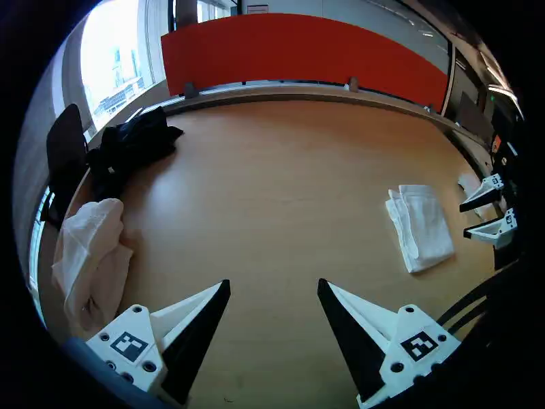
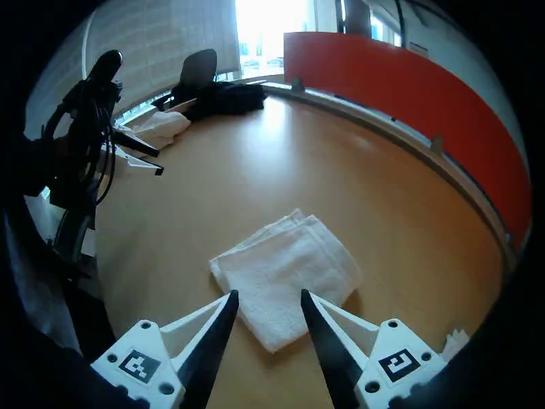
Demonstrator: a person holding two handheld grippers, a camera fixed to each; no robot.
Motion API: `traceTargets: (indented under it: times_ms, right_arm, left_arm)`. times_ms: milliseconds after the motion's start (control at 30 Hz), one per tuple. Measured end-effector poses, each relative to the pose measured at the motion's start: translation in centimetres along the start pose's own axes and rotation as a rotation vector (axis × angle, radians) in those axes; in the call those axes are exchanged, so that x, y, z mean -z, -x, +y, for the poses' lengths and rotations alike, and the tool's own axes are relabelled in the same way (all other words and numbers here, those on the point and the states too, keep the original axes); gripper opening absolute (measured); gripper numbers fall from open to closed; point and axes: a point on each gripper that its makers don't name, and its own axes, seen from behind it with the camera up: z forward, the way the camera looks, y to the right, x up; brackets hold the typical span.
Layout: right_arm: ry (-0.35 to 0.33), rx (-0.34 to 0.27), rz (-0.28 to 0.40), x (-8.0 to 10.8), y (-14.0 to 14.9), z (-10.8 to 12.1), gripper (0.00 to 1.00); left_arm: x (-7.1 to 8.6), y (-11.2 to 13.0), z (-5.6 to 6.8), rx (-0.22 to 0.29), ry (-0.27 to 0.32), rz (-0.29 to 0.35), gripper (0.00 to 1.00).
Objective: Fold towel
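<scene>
In the left gripper view, the left gripper [image 1: 272, 282] sits low at the near edge of the wooden table [image 1: 272, 170], its two fingers spread wide with bare tabletop between them. The folded white towel [image 1: 422, 235] lies flat, well off to the right of these fingers and farther across the table. Just beyond the towel, at the right edge, the right gripper [image 1: 464, 220] points toward it with its fingers apart, close to the towel's far side. On the left lies a crumpled white cloth [image 1: 92, 259], behind it a heap of black clothes [image 1: 133, 143] and a dark chair [image 1: 65, 157]. A red panel [image 1: 300, 51] stands along the far edge of the table.

In the right gripper view, the right gripper [image 2: 268, 293] has its fingers parted, and their tips lie over the near edge of the towel [image 2: 286, 266], which spreads out just ahead of them and shows in the gap. They are not pinching it; whether they touch it I cannot tell. The left gripper [image 2: 160, 163] is far off to the left, fingers apart, well clear of the towel. Past it are the white cloth [image 2: 163, 126], the black clothes [image 2: 228, 99] and the chair [image 2: 197, 68]. The red panel [image 2: 422, 102] runs along the right.
</scene>
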Motion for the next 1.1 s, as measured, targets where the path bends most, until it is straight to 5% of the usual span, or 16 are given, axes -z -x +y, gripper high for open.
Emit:
traceTargets:
  times_ms: [800,1100]
  right_arm:
    - [0.028,-0.029,-0.126,-0.2,6.5,0.4,0.70]
    - [0.036,-0.046,-0.163,-0.3,7.9,0.7,0.59]
  left_arm:
    - [0.2,0.0,0.3,-0.006,0.005,0.002,0.95]
    - [0.2,0.0,0.3,-0.007,0.005,0.002,0.95]
